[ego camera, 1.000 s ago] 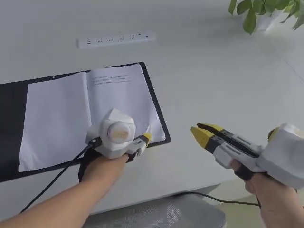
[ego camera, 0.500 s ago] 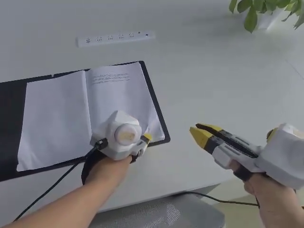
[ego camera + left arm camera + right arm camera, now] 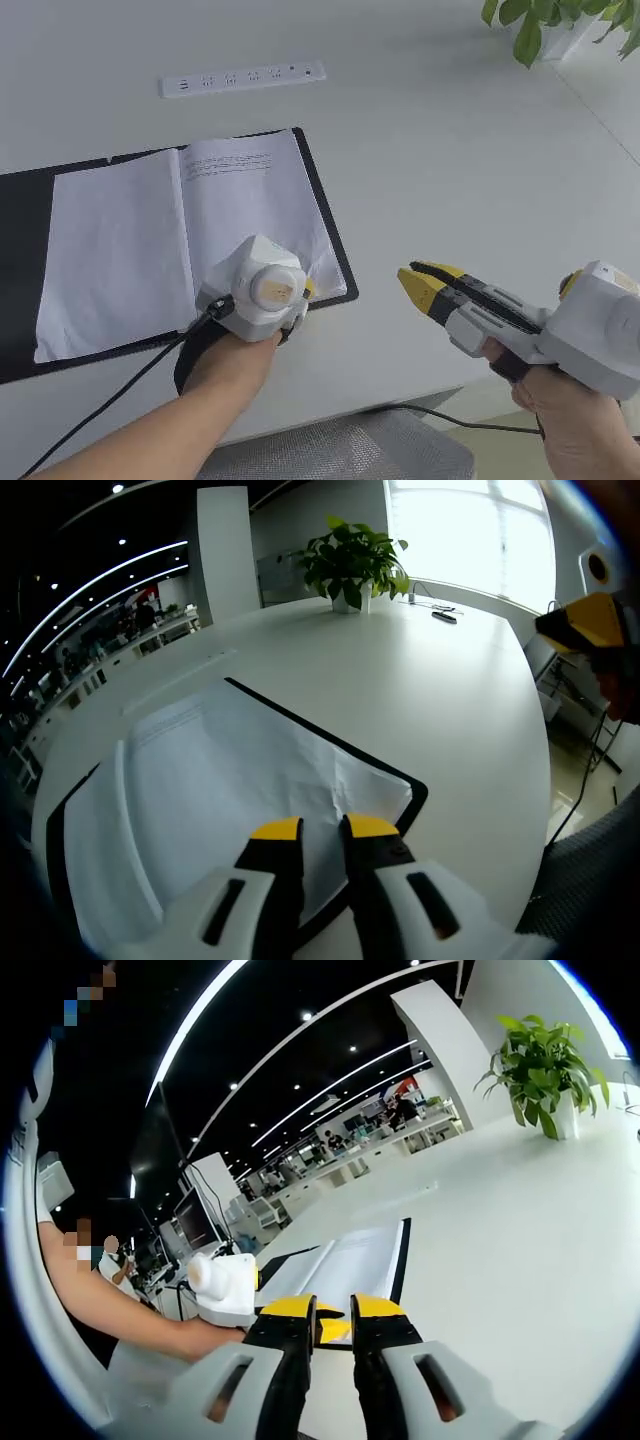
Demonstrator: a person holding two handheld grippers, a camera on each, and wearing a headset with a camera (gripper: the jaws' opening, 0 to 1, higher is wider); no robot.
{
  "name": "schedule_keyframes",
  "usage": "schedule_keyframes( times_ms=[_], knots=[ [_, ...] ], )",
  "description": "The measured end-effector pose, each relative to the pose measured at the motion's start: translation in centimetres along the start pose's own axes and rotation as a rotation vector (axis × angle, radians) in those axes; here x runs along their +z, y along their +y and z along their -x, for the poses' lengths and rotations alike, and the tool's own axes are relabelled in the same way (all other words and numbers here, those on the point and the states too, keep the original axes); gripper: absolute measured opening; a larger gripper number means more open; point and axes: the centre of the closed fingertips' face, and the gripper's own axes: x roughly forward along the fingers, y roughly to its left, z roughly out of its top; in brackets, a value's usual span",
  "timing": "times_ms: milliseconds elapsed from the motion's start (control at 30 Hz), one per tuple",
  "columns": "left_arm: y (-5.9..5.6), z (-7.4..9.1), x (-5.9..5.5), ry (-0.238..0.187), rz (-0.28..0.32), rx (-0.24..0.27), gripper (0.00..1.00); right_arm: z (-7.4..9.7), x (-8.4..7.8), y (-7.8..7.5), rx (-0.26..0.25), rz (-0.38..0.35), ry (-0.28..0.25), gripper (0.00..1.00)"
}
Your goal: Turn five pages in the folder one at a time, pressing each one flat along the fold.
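Left gripper (image 3: 322,830): its 2 jaws were drawn nearly together with a thin gap; whether they nipped the paper could not be told.
Folder (image 3: 331,228): lay open on the table (image 3: 470,160), under and ahead of the left jaws.
Right-hand page (image 3: 230,765): its creased near corner sat just beyond the left tips.
Right gripper (image 3: 333,1308): jaws clenched on nothing, with the folder well ahead of its tips.

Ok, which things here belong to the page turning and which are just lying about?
Job: folder, open pages, left gripper over the right page's near corner, right gripper.
Lying about: power strip, potted plant.
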Motion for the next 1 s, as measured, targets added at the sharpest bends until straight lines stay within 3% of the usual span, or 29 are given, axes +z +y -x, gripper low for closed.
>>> schedule_keyframes(
  times_ms=[200,667,767,1000],
  knots=[
    [-0.56,-0.06,0.04,0.004,-0.023,-0.005,0.08,0.08,-0.15,0.12,0.001,-0.005,0.000,0.12],
    [-0.67,-0.20,-0.03,0.020,-0.007,-0.007,0.00,0.53,-0.41,0.17,-0.001,-0.001,-0.001,0.11],
    [-0.62,-0.24,-0.08,0.024,0.004,-0.012,0.00,0.61,-0.50,0.19,-0.004,0.000,-0.001,0.11],
    [-0.35,-0.23,-0.04,0.025,0.089,-0.021,0.00,0.52,-0.72,0.24,-0.002,-0.005,0.000,0.11]
  ],
)
